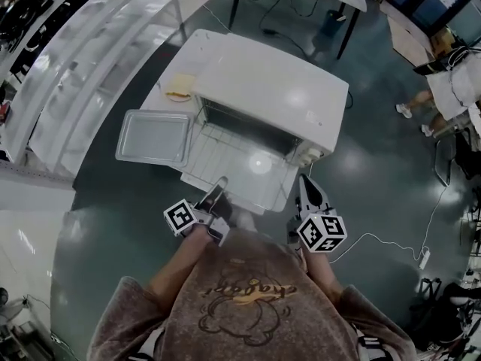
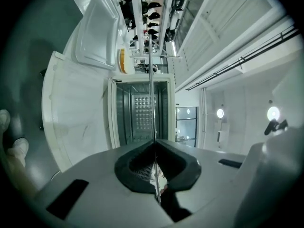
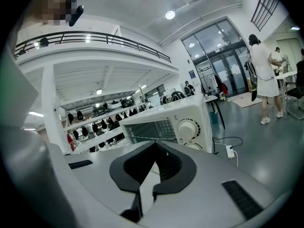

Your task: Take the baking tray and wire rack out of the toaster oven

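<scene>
Baking tray [image 1: 152, 136] is already lying out on the white table [image 1: 169, 66], just left of the toaster oven [image 1: 278, 96]; that half is reading as done. Oven door [image 1: 248, 177] is hanging open toward the person.

Wire rack [image 1: 229, 140] is sitting at the oven mouth over the door. Whether it is wholly clear of the cavity is not telling from here. Left gripper [image 1: 219, 186] is clamping the rack's near edge, jaws closed on the thin wire. Right gripper [image 1: 303, 183] is hovering by the door's right corner with jaws together, apparently holding nothing; the rack's front wire is running close past its tips.

Left to do, by judgement: bringing the rack fully out and setting it down.

Toast [image 1: 179, 89] is sitting behind the tray. The tray is taking the free spot on the left. Floor cable [image 1: 391, 239] and a standing person [image 1: 451, 89] are staying well apart.
</scene>
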Demonstrator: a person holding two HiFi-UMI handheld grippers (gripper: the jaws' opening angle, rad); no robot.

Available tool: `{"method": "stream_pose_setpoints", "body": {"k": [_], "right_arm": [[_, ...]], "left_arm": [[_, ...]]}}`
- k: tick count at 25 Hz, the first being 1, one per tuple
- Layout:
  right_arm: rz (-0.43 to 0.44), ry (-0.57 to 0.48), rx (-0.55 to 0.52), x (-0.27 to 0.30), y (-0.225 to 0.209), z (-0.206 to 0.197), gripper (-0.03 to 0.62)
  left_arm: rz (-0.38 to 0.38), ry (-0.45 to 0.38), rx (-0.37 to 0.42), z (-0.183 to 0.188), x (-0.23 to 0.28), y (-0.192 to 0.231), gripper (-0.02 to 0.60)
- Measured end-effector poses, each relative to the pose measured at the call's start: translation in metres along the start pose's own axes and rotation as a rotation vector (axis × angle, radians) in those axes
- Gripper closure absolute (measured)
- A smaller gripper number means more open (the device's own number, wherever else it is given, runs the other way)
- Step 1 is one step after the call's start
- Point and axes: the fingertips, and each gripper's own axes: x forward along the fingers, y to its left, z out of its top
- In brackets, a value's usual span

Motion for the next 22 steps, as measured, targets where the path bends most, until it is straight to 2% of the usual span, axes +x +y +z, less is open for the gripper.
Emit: {"method": "stream_pose_setpoints", "body": {"k": [5,9,22], "right_arm": [[0.044,0.024,-0.016,0.008,0.013,-0.003,0.595],[0.085,0.043,-0.022,0.017,0.027,-0.007,0.595],[0.290,0.115,-0.051,0.053,0.105,-0.027,0.595]], "left_arm": [[-0.005,-0.050,-0.011,0.007,-0.022,-0.008,0.581],[0.004,-0.105,0.012,0.024,-0.042,-0.010,0.581],[0.030,-0.371,0.051,0.096,-0.110,-0.014,0.581]]}}
